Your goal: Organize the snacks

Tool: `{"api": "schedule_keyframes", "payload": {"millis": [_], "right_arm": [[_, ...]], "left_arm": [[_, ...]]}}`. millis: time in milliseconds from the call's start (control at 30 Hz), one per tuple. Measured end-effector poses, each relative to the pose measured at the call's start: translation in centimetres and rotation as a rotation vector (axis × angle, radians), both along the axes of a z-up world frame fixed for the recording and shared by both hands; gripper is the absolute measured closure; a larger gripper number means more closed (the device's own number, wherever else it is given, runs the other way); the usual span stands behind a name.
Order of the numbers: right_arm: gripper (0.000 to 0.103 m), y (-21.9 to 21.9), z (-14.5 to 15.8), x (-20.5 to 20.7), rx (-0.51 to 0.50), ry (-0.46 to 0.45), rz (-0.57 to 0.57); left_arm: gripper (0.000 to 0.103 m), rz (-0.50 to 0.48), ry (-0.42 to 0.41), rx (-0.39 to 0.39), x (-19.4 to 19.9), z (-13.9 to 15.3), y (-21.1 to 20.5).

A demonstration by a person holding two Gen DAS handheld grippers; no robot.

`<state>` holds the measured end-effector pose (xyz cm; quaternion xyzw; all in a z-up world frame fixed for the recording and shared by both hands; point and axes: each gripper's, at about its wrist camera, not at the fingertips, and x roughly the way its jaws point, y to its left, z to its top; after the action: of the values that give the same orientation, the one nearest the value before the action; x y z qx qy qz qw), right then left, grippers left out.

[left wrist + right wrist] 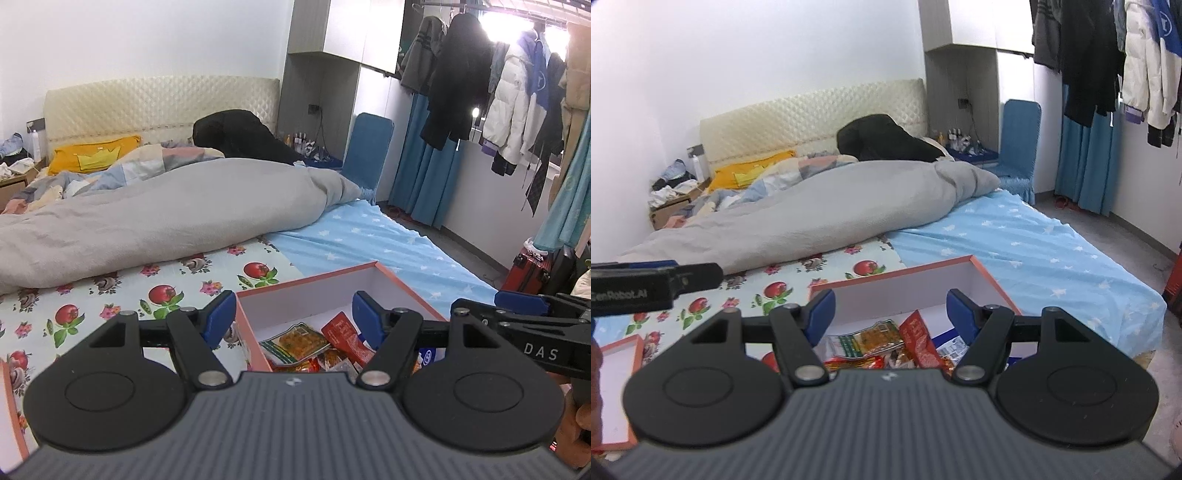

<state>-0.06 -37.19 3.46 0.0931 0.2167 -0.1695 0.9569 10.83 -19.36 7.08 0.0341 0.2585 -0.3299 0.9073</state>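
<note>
While both grippers hang above the bed, the left gripper, "DAS" on the neighbouring arm, stands spread and empty. The right gripper likewise stands spread, holding nothing. Just beyond both fingertips, crinkled foil snack packets lie inside the rectangular orange-rimmed box.

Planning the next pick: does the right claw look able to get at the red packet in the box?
Probably yes: the right claw is open and empty, and the red packet lies uncovered atop the pile in the lidless box.

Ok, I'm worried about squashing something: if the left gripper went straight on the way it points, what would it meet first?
Probably the snack packets lying in the open pink-rimmed box, which sit between the open fingers of the left gripper. Depth is unclear; it might reach the box's far wall instead.
</note>
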Motion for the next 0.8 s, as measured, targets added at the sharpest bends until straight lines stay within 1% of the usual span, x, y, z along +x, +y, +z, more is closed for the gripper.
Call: {"api": "schedule_keyframes", "payload": {"millis": [100,200,400,500,600,700,800], "right_arm": [[0.034,0.8,-0.2,-1.3,-0.006,-0.014,0.003],[0.034,1.4,-1.1,-2.6,0.007,-0.016,0.001],[0.034,2.1,-3.5,-3.5,0.008,0.019,0.015],[0.034,2.4,-4.2,-4.0,0.023,0.024,0.028],[0.034,2.6,-4.9,-4.6,0.013,0.018,0.026],[0.034,2.3,-5.4,-4.8,0.040,0.015,0.017],[0.034,2.2,-5.8,-5.4,0.032,0.004,0.020]], "left_arm": [[0.029,0.012,-0.003,0.000,-1.8,-0.3,1.2],[0.029,0.030,-0.004,-0.005,-3.5,-0.9,2.5],[0.029,0.066,-0.005,-0.007,-6.0,-2.4,4.2],[0.029,0.079,0.003,-0.007,-6.9,-3.2,4.8],[0.029,0.081,0.005,-0.004,-7.2,-4.0,4.7],[0.029,0.082,0.010,-0.004,-7.5,-4.8,4.7],[0.029,0.090,0.001,0.004,-7.4,-5.4,4.3]]}}
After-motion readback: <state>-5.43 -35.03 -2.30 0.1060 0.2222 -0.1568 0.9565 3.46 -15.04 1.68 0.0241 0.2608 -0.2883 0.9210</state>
